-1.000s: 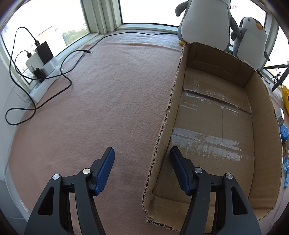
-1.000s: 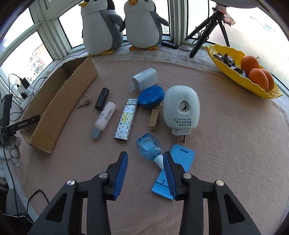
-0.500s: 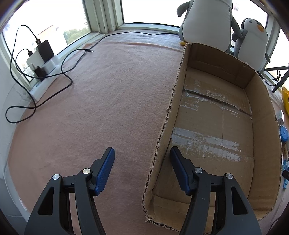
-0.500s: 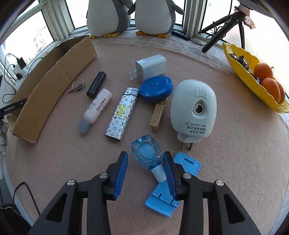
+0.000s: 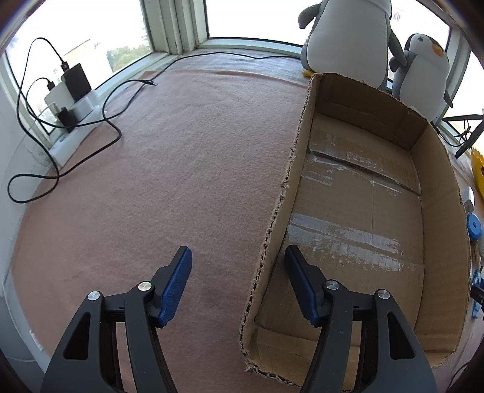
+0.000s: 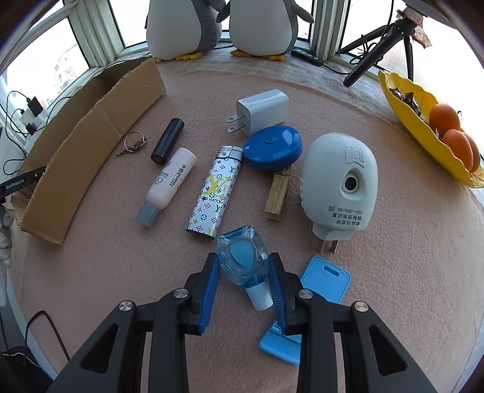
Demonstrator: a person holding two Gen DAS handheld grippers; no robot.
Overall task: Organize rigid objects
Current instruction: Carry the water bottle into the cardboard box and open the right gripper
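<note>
A small clear-blue bottle point(image 6: 242, 260) with a white cap lies on the pink cloth, and my right gripper point(image 6: 243, 257) is closing with both blue pads against its sides. Around it lie a patterned lighter point(image 6: 216, 193), a pink tube point(image 6: 171, 181), a black cylinder point(image 6: 168, 140), a key ring point(image 6: 134, 143), a white charger point(image 6: 261, 110), a round blue case point(image 6: 272, 146), a wooden clothespin point(image 6: 278, 193), a grey plug-in device point(image 6: 340, 184) and a flat blue holder point(image 6: 325, 282). The cardboard box point(image 5: 363, 211) has nothing inside. My left gripper point(image 5: 238, 250) stands open astride its near wall point(image 5: 287, 181).
The box point(image 6: 99, 133) lies left of the objects. A yellow bowl point(image 6: 402, 105) with oranges sits at the right edge, beside a tripod point(image 6: 378, 45). Two plush penguins point(image 6: 184, 27) stand at the back. Cables and a power strip point(image 5: 75, 105) line the left window sill.
My right gripper moved forward and down over the blue bottle, and its jaws narrowed onto it. The left gripper and the box stayed put.
</note>
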